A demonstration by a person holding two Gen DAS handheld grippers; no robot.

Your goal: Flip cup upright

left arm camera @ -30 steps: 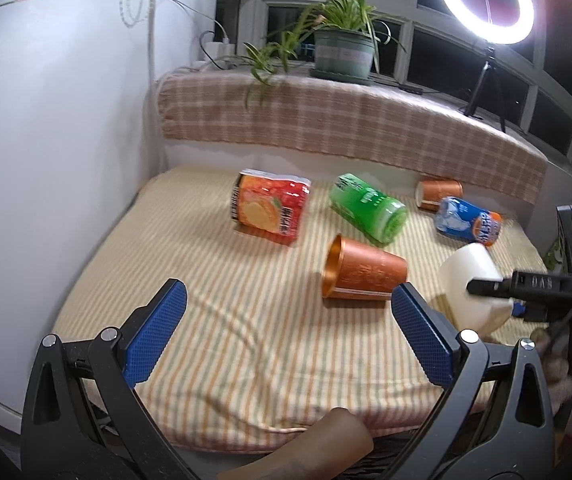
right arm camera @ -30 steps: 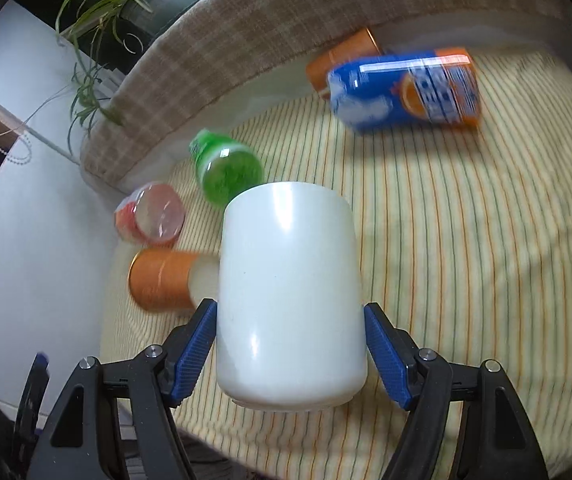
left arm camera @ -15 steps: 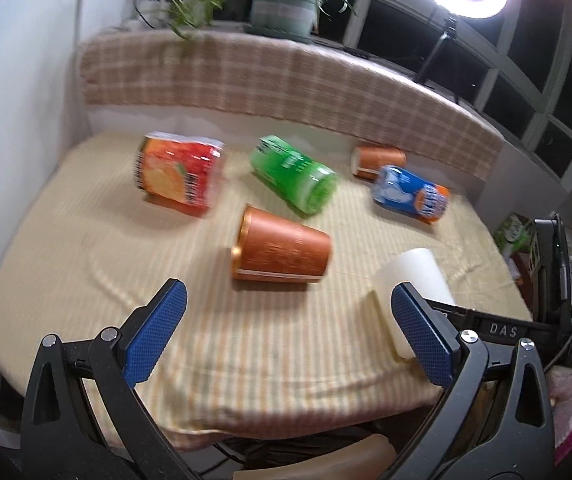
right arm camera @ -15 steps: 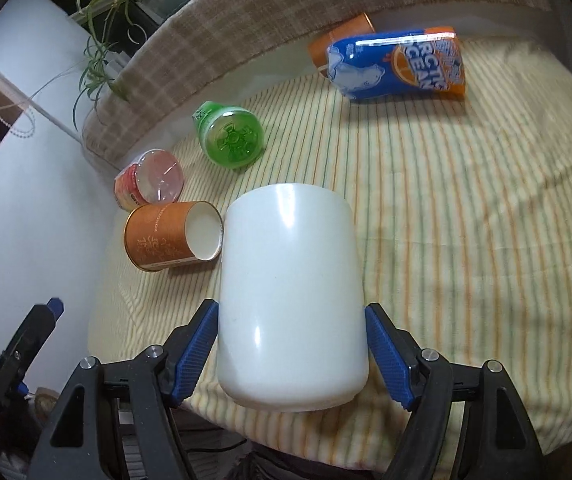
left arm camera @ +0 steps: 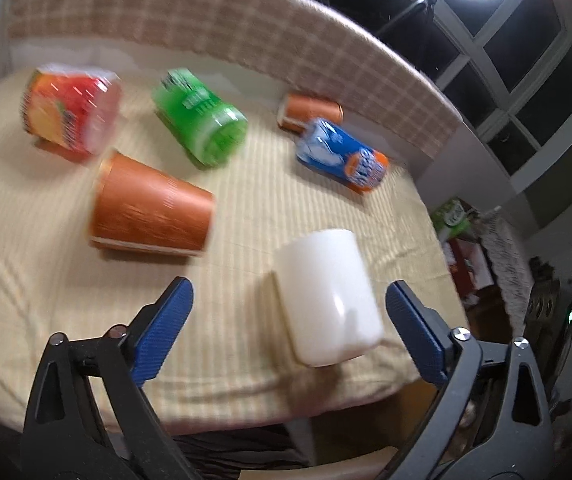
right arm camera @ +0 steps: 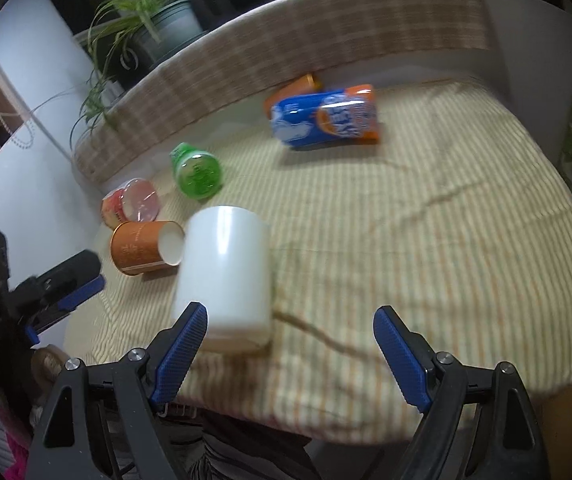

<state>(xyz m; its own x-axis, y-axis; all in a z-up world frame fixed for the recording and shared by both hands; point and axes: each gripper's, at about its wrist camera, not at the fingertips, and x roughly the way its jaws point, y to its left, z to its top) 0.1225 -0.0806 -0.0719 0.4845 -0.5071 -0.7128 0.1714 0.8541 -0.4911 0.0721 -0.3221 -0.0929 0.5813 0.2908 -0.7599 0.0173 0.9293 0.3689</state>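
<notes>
Standing white cup [right arm camera: 224, 276], labels blurred, unreadable

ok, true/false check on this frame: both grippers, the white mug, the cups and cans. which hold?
1. The right gripper is shut on the white mug. False: its jaws are wide apart and the mug is not clamped.
2. The large orange cup lies on its side. True.
3. The green bottle stands upright. False: it lies on its side.
4. The blue can lies right by a smaller orange cup at the back. True.
5. The left gripper grips the large orange cup. False: it is open and holds nothing.
</notes>
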